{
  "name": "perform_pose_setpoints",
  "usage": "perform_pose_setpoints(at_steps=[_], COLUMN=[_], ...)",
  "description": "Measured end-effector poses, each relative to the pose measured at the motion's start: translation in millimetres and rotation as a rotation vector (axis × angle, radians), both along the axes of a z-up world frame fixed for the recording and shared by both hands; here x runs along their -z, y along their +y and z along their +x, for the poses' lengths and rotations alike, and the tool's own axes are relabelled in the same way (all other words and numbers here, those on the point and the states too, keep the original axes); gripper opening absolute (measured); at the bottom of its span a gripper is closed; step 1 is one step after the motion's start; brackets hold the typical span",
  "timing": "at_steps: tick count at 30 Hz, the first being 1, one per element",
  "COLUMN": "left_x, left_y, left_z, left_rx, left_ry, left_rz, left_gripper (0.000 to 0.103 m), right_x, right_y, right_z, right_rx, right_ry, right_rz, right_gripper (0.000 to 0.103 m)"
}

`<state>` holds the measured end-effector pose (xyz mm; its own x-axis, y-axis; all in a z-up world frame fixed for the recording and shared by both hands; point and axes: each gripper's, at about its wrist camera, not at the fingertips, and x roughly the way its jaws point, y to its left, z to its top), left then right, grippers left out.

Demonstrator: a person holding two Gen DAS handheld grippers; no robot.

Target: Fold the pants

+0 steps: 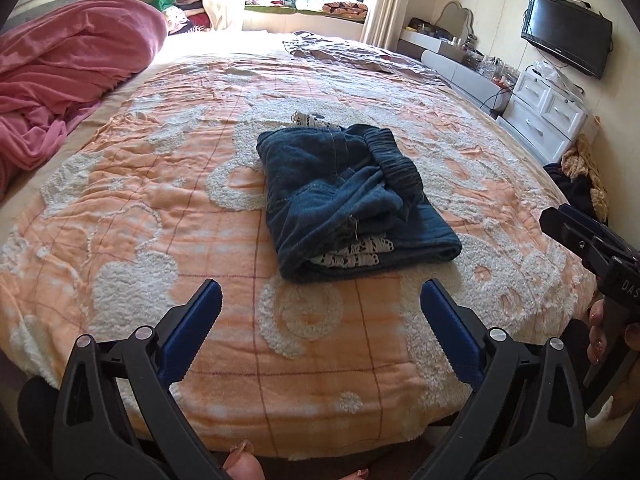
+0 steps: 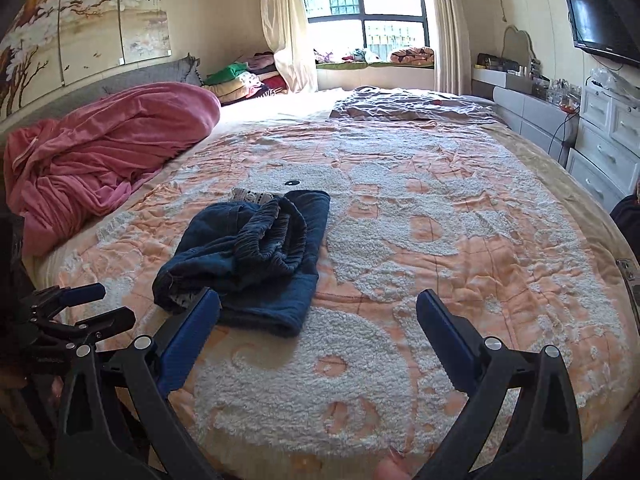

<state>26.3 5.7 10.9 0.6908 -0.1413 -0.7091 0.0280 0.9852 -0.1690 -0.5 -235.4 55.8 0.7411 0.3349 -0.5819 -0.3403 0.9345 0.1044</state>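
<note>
Dark blue denim pants [image 1: 352,200] with white lace trim lie folded in a compact bundle on the orange and white bedspread [image 1: 200,216]. The elastic waistband rests on top. My left gripper [image 1: 320,300] is open and empty, held just short of the bundle's near edge. My right gripper [image 2: 318,306] is open and empty, to the right of the pants [image 2: 256,256], with its left finger near the bundle's near corner. The right gripper also shows at the right edge of the left wrist view [image 1: 576,236]. The left gripper shows at the left edge of the right wrist view [image 2: 84,304].
A pink blanket [image 1: 68,80] is heaped at the left of the bed. A grey quilt [image 2: 412,106] lies at the far end. White drawers [image 1: 548,116] and a wall television [image 1: 568,34] stand on the right. Clothes are piled by the window [image 2: 248,76].
</note>
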Motion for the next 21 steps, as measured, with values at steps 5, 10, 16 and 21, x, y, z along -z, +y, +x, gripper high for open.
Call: perform_pose_setpoints(at_steps=[5,10,16,21], left_x=[15,20,25,26], left_y=[0,-3,-7,-4], left_z=[-10,-17,-17,-17], left_rx=[-0.011,-0.02,-0.016,-0.026], left_ry=[0.026,0.021,0.03,0.034], left_rz=[-0.01,-0.014,-0.005,-0.009], left_gripper=[0.093,0.093,0.093,0.093], right_x=[15,35,47,46], right_y=[-4,-12,-16,-15], right_z=[-17,-26,-22,-21], right_rx=[0.011,0.039,0.05,0.047], right_ry=[0.006,0.025,0.059,0.056], right_rz=[-0.011,-0.011,0.013,0.011], right_gripper=[0.098,0.098,0.098,0.098])
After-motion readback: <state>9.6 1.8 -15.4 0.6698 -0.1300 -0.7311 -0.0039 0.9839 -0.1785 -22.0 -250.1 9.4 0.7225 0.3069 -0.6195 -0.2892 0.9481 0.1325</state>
